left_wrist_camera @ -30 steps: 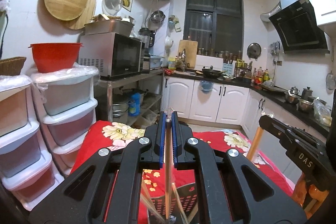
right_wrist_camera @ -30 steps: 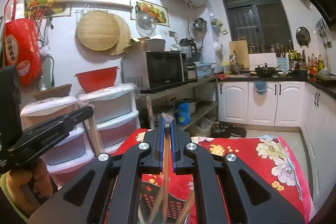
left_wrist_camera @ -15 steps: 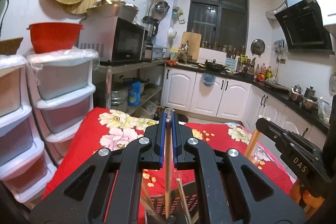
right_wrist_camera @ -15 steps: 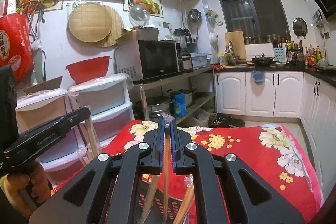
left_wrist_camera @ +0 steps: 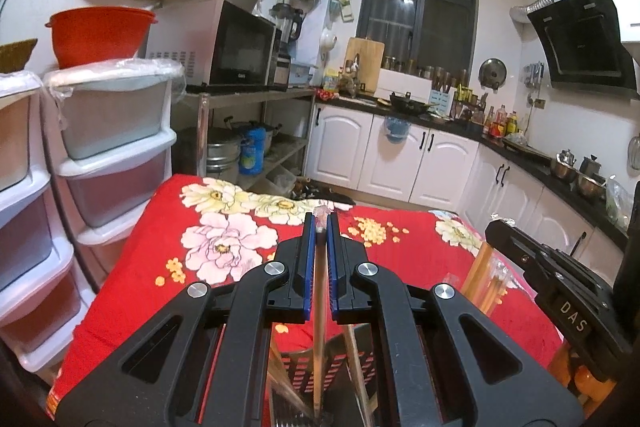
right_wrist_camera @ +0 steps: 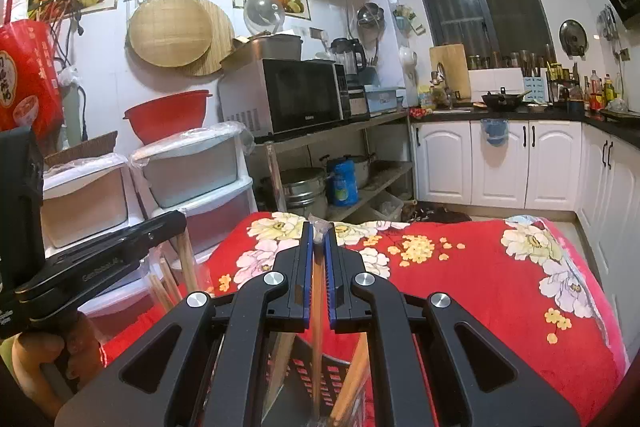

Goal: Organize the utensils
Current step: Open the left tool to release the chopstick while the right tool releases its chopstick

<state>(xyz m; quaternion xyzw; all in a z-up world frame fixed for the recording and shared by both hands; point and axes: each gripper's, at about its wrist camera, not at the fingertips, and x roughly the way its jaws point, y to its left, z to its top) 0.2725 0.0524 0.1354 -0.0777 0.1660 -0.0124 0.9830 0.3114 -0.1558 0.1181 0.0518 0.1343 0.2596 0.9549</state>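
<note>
**Kitchen lot: two chopsticks held over a slotted holder**

Kitchen interior, white cabinets and dark counter at 1 to 3 o'clock, microwave [left_wrist_camera: 224,47] on a metal shelf at 11 o'clock, stacked plastic drawers [left_wrist_camera: 112,147] at 9 o'clock. Work surface: table under a red floral cloth [left_wrist_camera: 192,267].

Item 1. Left gripper [left_wrist_camera: 319,227]: blue pads pressed onto a single wooden chopstick [left_wrist_camera: 319,327], its wrapped tip showing just above the fingers. Long axis runs from 12 to 6 o'clock, lower end down inside the slotted holder [left_wrist_camera: 304,367].

Item 2. Right gripper [right_wrist_camera: 317,235]: pads likewise pinching one chopstick [right_wrist_camera: 317,331], same 12-to-6 axis, lower end reaching into the black slotted holder [right_wrist_camera: 316,375] at 6 o'clock.

Item 3. Holder contents: further chopsticks leaning at angles beside each held stick.

Relation of note: the holder lies directly beneath both sets of fingers, in line with each stick, neither hand appearing nearer than the other. Judged step: release by spreading the pads; the sticks should drop straight in. Each gripper sees its partner at the frame edge, close alongside.
</note>
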